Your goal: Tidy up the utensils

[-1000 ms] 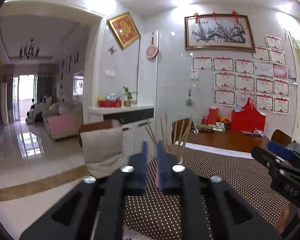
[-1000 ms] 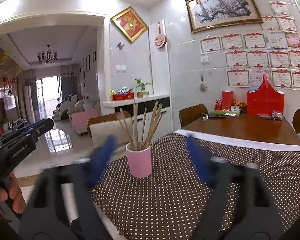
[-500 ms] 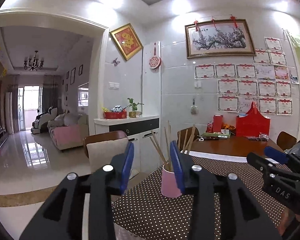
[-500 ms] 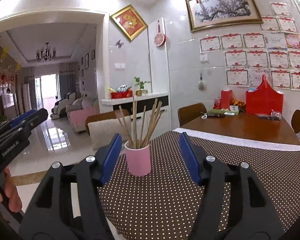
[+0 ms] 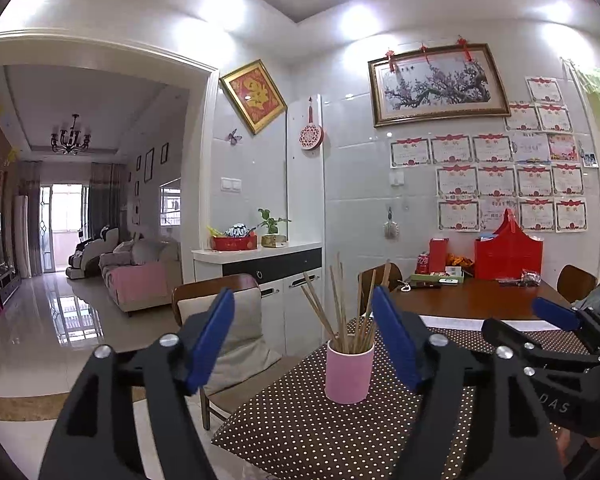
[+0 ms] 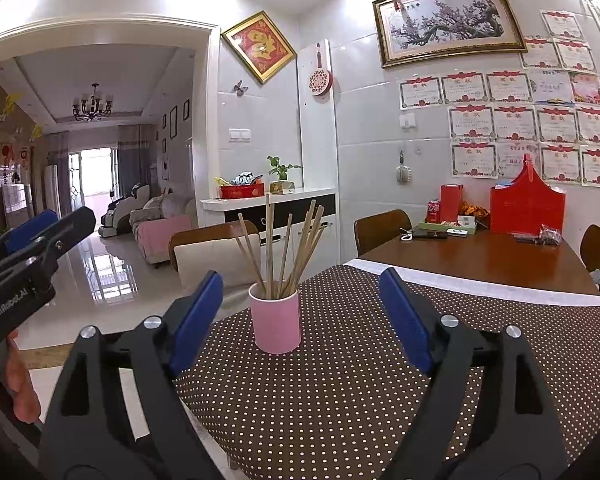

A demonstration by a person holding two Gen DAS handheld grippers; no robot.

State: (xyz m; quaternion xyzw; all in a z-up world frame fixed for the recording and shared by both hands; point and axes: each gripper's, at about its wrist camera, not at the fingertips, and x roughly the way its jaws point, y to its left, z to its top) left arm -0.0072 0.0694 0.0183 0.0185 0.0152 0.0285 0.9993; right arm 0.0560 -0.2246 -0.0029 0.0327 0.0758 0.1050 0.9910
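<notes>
Chopsticks (image 6: 284, 240) stood gathered in a pink cup (image 6: 275, 320) near the table's (image 6: 380, 380) left edge. The left gripper (image 5: 304, 340) and right gripper (image 6: 300, 312) had just been opening, both empty; little appeared left.

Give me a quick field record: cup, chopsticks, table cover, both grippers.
cup: pink cup upright on the table, near its corner
chopsticks: wooden chopsticks standing in the cup, fanned out
table cover: brown polka-dot cloth under the cup
left gripper: jaws have just been opening, nothing between them, short of the cup
right gripper: jaws have just been opening, empty, short of the cup
</notes>
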